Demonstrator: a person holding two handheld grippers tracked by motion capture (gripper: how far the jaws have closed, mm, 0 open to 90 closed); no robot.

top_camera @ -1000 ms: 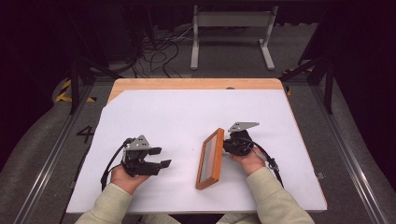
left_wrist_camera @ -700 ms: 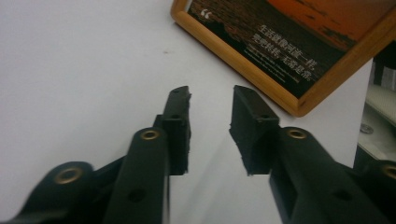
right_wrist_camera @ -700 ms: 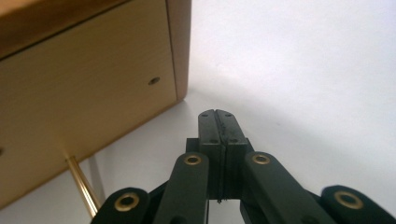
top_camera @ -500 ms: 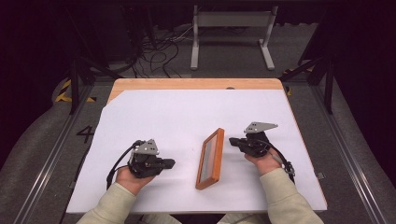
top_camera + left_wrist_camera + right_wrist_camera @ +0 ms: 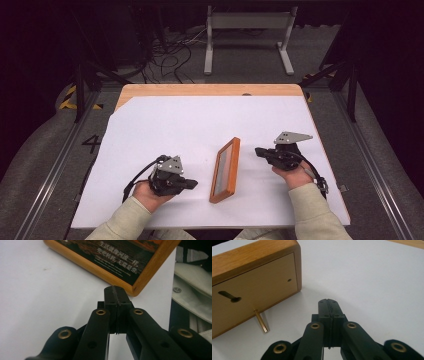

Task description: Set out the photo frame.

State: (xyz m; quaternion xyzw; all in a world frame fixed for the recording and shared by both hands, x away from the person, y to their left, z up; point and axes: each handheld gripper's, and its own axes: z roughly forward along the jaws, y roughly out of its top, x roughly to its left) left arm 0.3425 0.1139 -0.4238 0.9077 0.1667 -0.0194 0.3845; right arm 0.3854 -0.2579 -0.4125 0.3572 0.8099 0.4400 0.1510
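A wooden picture frame [image 5: 225,170] stands on its long edge in the middle of the white table, tilted back. Its dark printed front [image 5: 117,255] faces my left gripper [image 5: 192,185], which is shut with nothing in it. The tips [image 5: 116,291] sit just short of the frame's lower corner. The frame's brown back panel [image 5: 254,287] faces my right gripper [image 5: 258,151], and a thin brass peg [image 5: 260,321] props it on the table. The right gripper [image 5: 328,302] is shut and empty, a short way from the frame's back.
A white sheet [image 5: 200,125] covers the wooden table, whose bare edge [image 5: 210,90] runs along the far side. On the floor beyond stand a metal stand [image 5: 247,35] and loose cables [image 5: 170,50]. A sleeve [image 5: 192,285] lies past the table's near edge.
The left gripper's jaws have closed and the hand has slid right toward the frame. The right hand has drawn back to the right and lifted, leaving the frame standing alone.
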